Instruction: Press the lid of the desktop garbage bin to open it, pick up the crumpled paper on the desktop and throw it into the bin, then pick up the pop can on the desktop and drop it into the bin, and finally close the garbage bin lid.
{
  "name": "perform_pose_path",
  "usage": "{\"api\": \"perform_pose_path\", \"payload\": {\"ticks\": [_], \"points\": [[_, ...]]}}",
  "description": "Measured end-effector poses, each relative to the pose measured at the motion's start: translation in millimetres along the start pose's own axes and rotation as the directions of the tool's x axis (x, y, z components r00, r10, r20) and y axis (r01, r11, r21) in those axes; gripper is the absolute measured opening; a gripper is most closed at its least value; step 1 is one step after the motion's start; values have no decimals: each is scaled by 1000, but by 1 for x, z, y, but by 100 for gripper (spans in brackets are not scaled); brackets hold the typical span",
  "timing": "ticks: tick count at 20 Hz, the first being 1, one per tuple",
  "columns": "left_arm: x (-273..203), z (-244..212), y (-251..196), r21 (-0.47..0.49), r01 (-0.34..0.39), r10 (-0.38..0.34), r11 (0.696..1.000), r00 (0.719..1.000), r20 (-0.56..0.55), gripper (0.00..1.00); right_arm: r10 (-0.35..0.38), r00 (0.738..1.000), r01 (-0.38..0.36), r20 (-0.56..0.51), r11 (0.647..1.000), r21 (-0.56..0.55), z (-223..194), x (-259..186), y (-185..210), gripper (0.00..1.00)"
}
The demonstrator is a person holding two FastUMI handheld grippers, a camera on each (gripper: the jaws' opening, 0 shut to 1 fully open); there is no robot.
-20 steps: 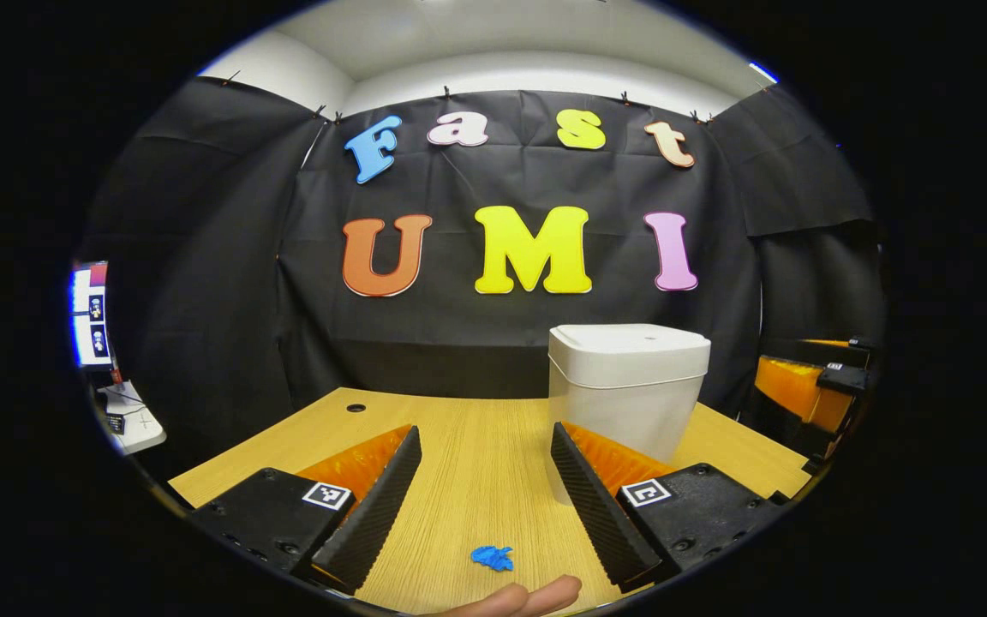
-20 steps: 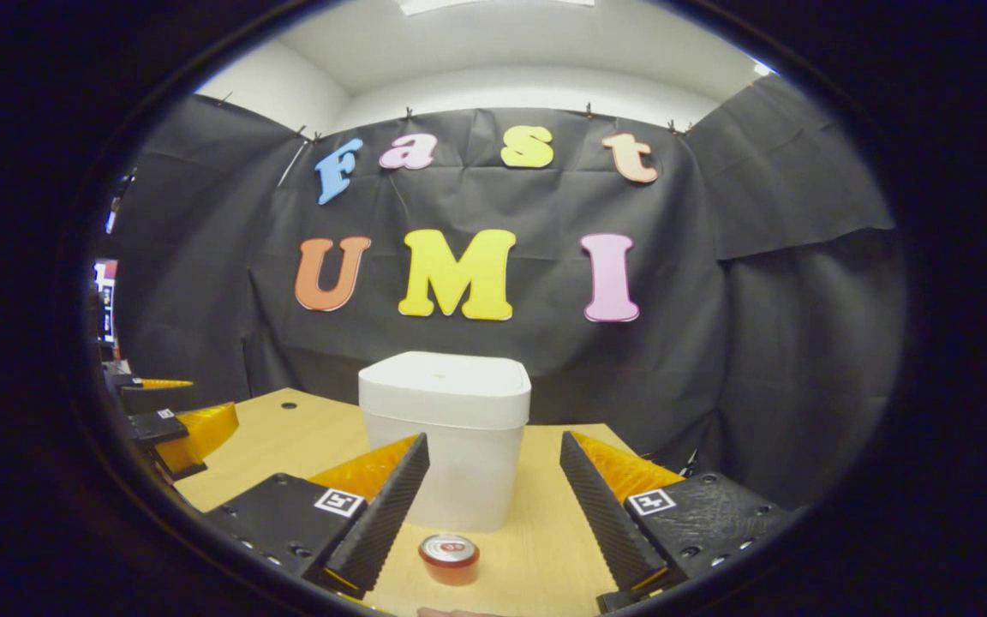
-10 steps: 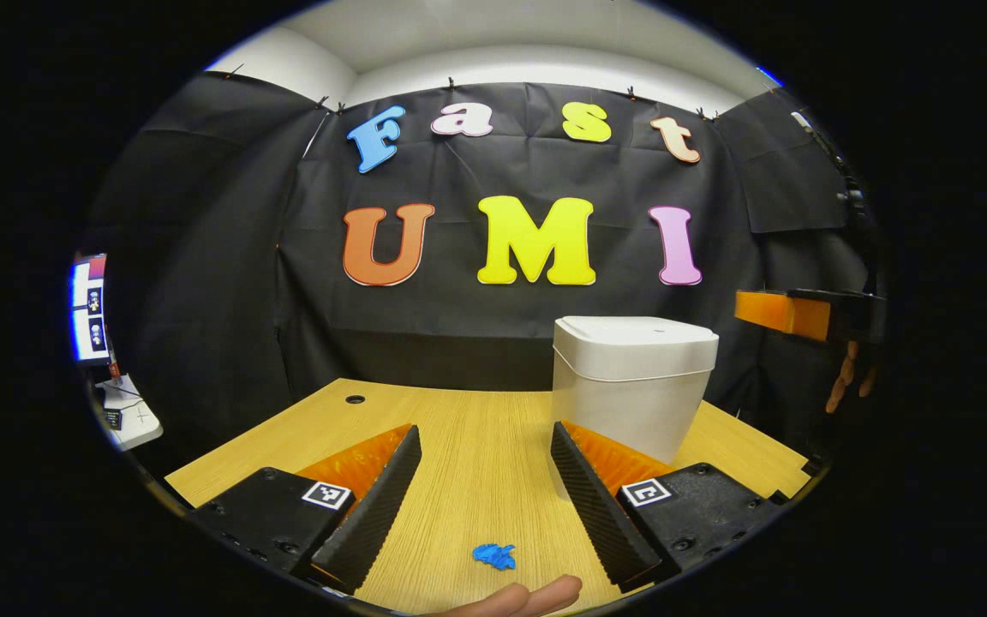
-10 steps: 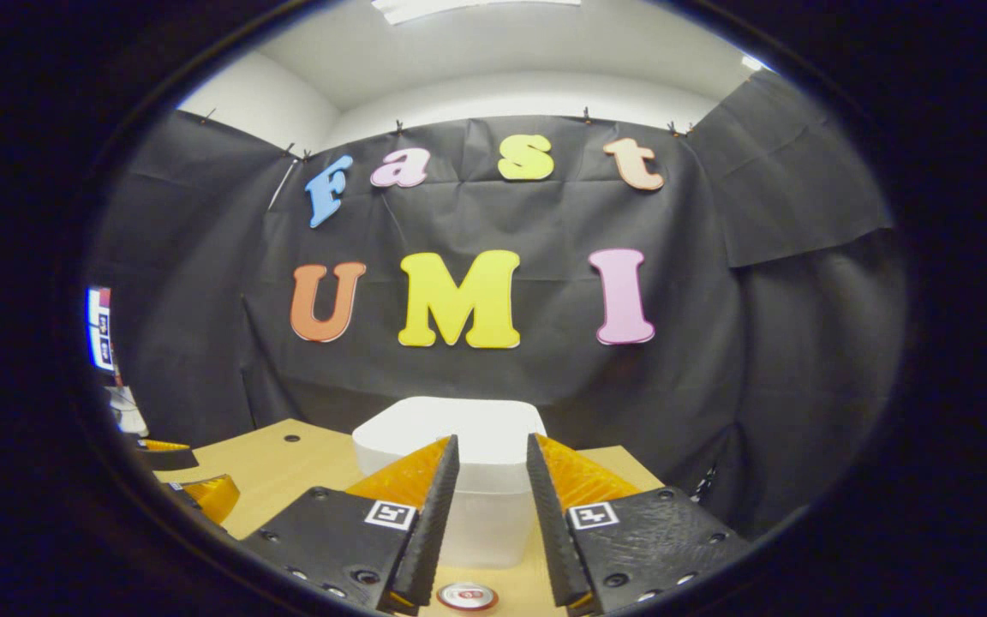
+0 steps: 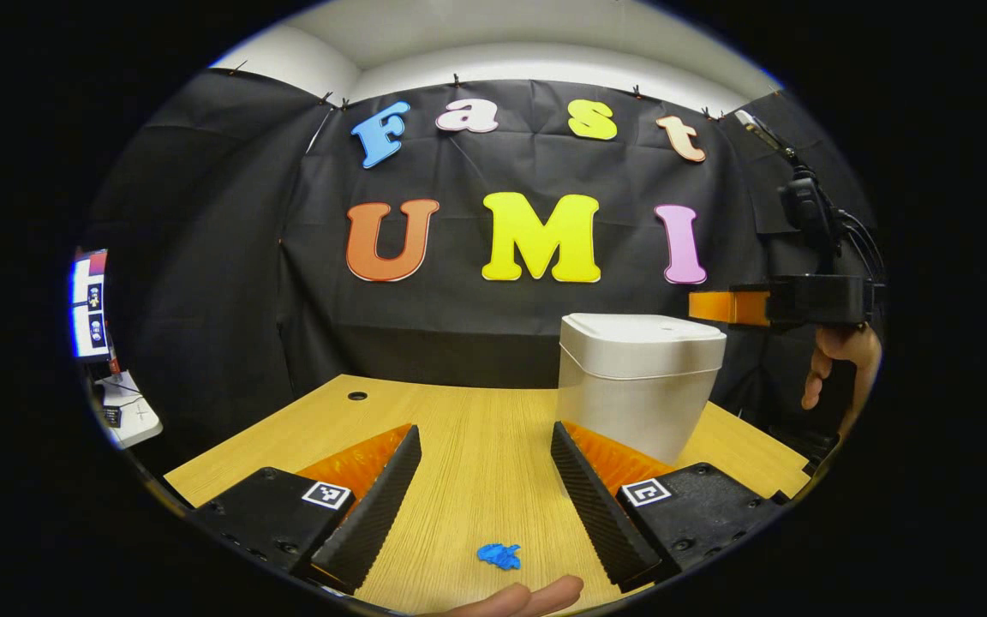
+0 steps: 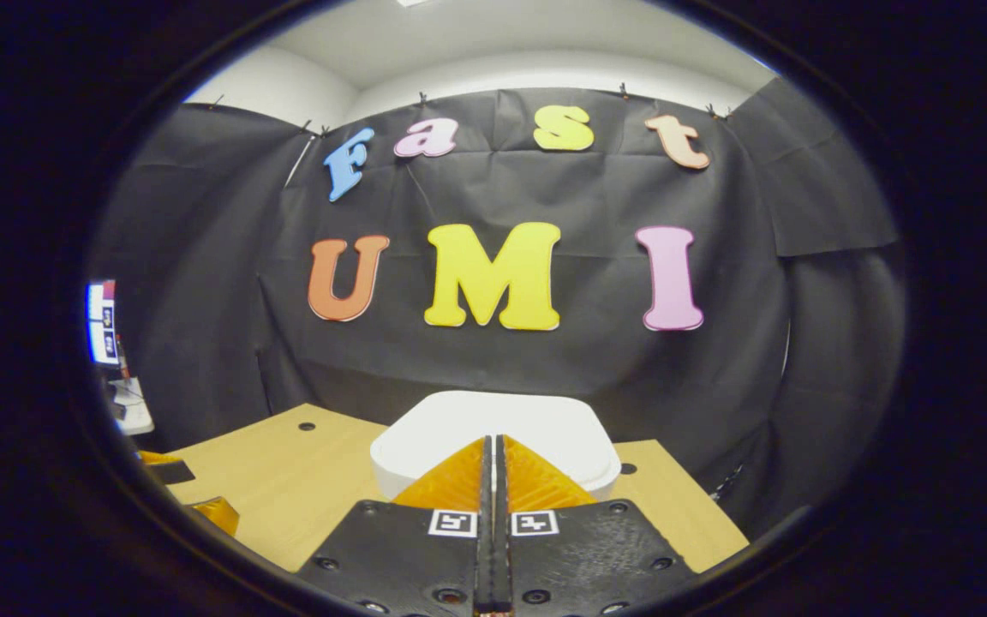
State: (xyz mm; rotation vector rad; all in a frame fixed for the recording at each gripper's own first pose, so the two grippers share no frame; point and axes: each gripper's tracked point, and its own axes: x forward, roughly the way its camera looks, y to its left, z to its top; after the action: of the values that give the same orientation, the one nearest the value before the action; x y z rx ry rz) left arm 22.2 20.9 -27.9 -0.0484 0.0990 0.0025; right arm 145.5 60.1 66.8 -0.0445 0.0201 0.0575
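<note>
The white bin point(image 5: 639, 377) stands with its lid down on the right of the wooden table point(image 5: 459, 428). My left gripper point(image 5: 485, 433) hovers low and open, its right finger beside the bin's base. Small blue crumpled paper point(image 5: 499, 556) lies on the table between its fingers, near the camera. My right gripper point(image 5: 699, 307), held by a hand point(image 5: 836, 360), is level with the lid's right edge. In the right gripper view my right gripper point(image 6: 491, 441) is shut with nothing in it, tips just above the lid point(image 6: 545, 424). The left gripper point(image 6: 189, 488) shows at lower left.
A lit screen point(image 5: 89, 304) and a white box point(image 5: 129, 416) sit beyond the table's left edge. A cable hole point(image 5: 357, 396) lies at the far left of the table, and another hole point(image 6: 628, 469) lies right of the bin. A person's fingertip point(image 5: 536, 593) shows at the bottom.
My right gripper rose, moved forward over the bin's lid and closed its fingers; the red can slid out of its view. My left gripper hardly moved.
</note>
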Motion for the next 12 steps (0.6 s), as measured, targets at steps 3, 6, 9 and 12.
{"api": "perform_pose_path", "payload": {"ticks": [3, 6, 9, 12], "points": [[2, -1, 6, -8, -11, 11, 1000, 1000, -2, 98, -5, 999, 6, -34, 1000, 8, -3, 11, 2, 0], [3, -2, 8, -12, -9, 9, 1000, 1000, -13, 98, -41, 996, 41, -81, 999, -1, -1, 23, 0, 0], [3, -3, 9, -12, -11, 11, 1000, 1000, -19, 98, -12, 985, 25, -170, 997, 77, 0, 35, 10, 0], [2, -2, 9, -10, -8, 8, 1000, 1000, -15, 99, -59, 966, 77, -253, 995, 62, -10, 44, 0, 0]]}}
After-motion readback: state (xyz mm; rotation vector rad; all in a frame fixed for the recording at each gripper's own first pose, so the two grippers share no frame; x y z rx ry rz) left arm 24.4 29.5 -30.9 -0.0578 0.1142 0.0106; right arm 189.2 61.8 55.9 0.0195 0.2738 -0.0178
